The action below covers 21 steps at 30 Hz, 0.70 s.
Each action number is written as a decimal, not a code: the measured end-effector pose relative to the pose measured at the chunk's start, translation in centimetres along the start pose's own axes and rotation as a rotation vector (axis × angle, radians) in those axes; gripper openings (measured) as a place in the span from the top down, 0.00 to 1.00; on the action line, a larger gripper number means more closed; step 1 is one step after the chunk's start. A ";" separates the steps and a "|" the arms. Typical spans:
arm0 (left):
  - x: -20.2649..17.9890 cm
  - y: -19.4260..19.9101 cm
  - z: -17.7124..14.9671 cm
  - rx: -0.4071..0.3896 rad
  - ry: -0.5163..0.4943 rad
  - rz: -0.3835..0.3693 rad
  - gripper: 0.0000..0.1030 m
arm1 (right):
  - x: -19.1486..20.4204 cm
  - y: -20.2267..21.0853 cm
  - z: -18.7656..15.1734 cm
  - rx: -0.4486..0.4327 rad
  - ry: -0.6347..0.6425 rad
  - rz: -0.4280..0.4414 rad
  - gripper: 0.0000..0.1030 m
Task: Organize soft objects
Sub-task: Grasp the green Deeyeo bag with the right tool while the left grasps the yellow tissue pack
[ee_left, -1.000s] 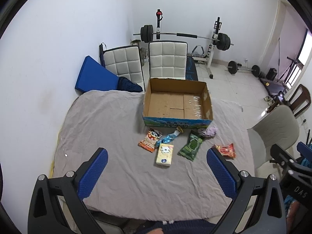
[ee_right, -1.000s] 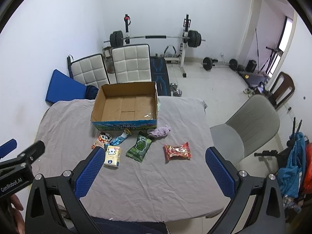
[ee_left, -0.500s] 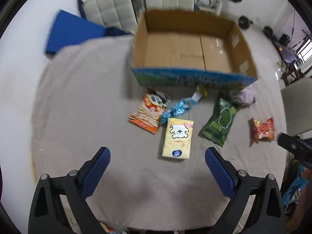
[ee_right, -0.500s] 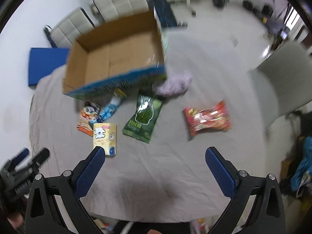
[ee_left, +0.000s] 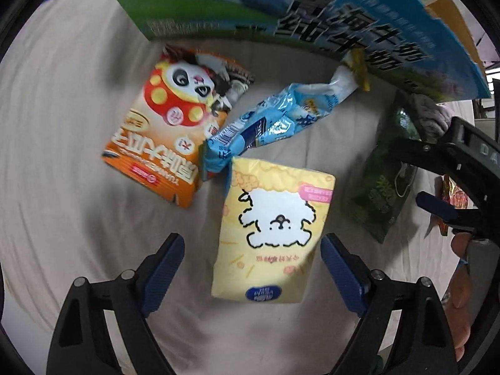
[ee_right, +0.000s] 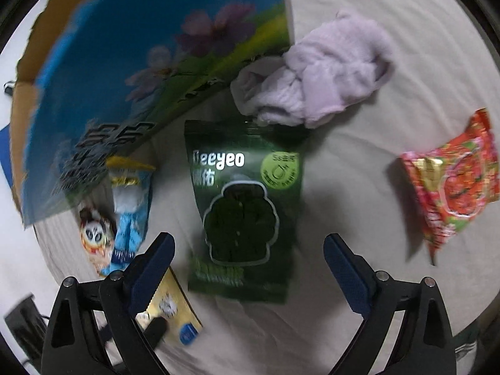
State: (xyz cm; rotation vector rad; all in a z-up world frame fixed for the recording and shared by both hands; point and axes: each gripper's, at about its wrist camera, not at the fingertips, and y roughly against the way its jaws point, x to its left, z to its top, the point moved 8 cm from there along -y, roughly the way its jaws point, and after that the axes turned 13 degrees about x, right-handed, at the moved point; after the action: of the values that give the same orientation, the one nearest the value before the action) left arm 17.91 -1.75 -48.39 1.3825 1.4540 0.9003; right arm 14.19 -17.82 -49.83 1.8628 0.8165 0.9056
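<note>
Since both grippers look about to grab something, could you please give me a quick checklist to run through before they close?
1. Left gripper open: ok.
2. Yellow tissue pack between its fingers: ok.
3. Right gripper open: ok.
4. Green snack bag centred ahead of it: ok.
5. Blue wrapper apart from the pack's corner: cannot tell.
6. Cardboard box free of items: cannot tell, inside hidden.

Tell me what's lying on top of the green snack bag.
The lilac cloth overlaps the top edge of the green snack bag. What the cloth covers there cannot be seen; the rest of the bag is bare.
</note>
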 end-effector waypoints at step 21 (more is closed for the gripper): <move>-3.8 -3.7 -2.4 0.027 -0.046 0.067 0.43 | -4.5 -3.8 -3.7 0.072 0.173 -0.321 0.37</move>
State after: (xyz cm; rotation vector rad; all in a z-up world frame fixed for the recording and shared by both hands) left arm 14.31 -5.68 -50.65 1.4699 1.3968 0.8878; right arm 8.14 -18.43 -53.19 1.6658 1.2288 0.8474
